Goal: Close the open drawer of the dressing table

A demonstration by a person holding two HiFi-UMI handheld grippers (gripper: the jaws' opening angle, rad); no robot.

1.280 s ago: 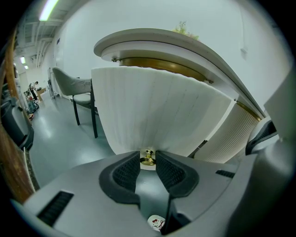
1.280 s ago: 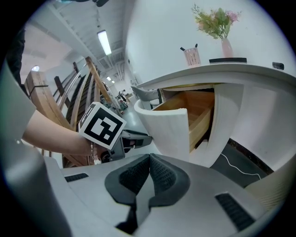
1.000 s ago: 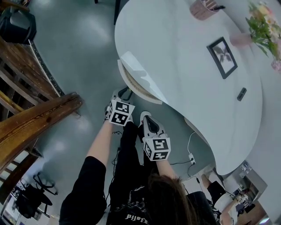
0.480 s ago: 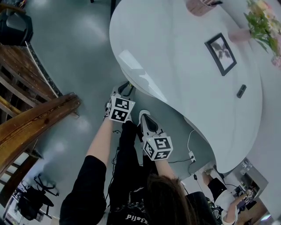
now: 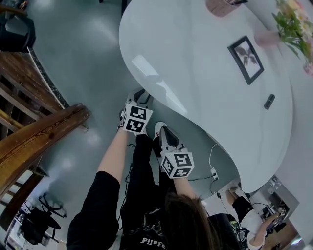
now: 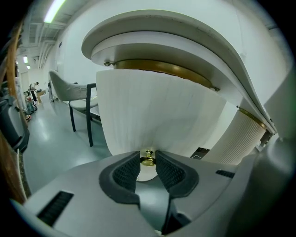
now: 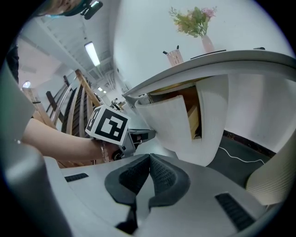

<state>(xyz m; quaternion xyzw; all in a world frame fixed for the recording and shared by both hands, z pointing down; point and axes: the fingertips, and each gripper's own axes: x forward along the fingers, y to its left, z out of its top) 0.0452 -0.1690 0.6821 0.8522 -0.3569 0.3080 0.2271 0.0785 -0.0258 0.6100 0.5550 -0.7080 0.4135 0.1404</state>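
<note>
The white dressing table [image 5: 195,78] has a curved white drawer front [image 6: 152,111] with a small brass knob [image 6: 147,159]. My left gripper [image 6: 148,160] is shut on that knob, one dark pad on each side. In the right gripper view the drawer [image 7: 178,125] still stands a little way out, its wooden side [image 7: 193,113] showing under the tabletop. In the head view the left gripper [image 5: 141,94] reaches under the table's edge, and the drawer is almost hidden there. My right gripper [image 5: 162,128] hangs beside it, shut and empty, its pads [image 7: 159,173] meeting at the tips.
On the tabletop lie a black picture frame [image 5: 246,58], a pink cup [image 5: 222,7], a vase of flowers [image 5: 292,24] and a small black object [image 5: 269,102]. A wooden stair rail [image 5: 39,139] runs at the left. A cable and plug [image 5: 213,173] lie on the floor. A chair [image 6: 74,95] stands beyond the drawer.
The drawer has slid in under the tabletop, from plainly sticking out to almost hidden in the head view. My left gripper moved with it toward the table. The right gripper barely shifted.
</note>
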